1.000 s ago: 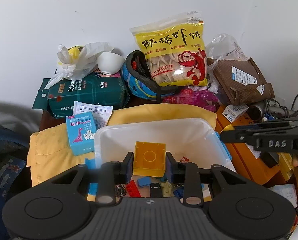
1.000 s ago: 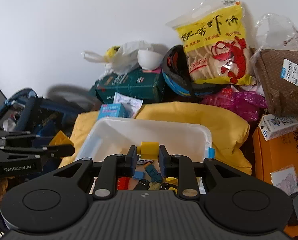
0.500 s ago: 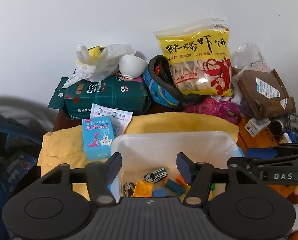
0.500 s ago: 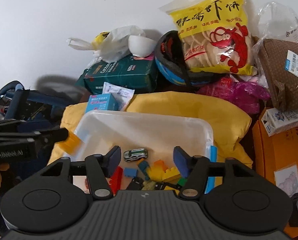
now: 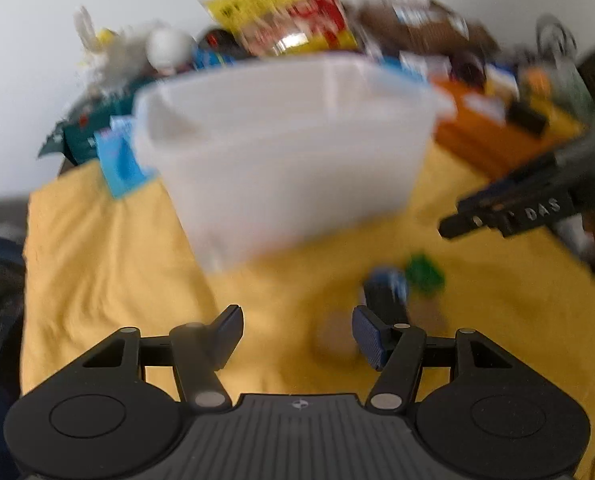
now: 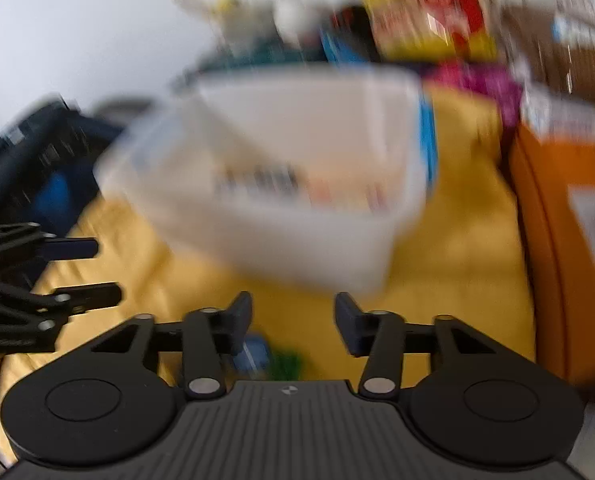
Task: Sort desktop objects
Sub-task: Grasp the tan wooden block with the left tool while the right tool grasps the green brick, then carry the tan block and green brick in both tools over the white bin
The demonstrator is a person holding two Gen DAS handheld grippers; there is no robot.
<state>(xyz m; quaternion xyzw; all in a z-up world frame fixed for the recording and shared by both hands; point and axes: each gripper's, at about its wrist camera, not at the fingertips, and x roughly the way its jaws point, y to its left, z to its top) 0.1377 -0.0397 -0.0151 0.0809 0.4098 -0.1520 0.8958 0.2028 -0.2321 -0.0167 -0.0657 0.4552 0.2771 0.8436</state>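
**Above the yellow cloth, both hands come back empty**

Low in each frame, the left hand-held gripper (image 5: 297,330) and right hand-held gripper (image 6: 293,322) stand wide open with nothing between their fingers. A second ago each pinched a yellow block over the white bin (image 5: 285,152); half a second ago both had let go above it. Now both views are smeared by fast motion and look down at the yellow cloth (image 5: 109,280) on the table, the bin filling the upper middle. Loose pieces remain on the cloth right of centre: a green block (image 5: 425,274) and a blue-and-dark piece (image 5: 385,286), too blurred to name. Judging by this, two blocks are sorted and the next pick is being approached.
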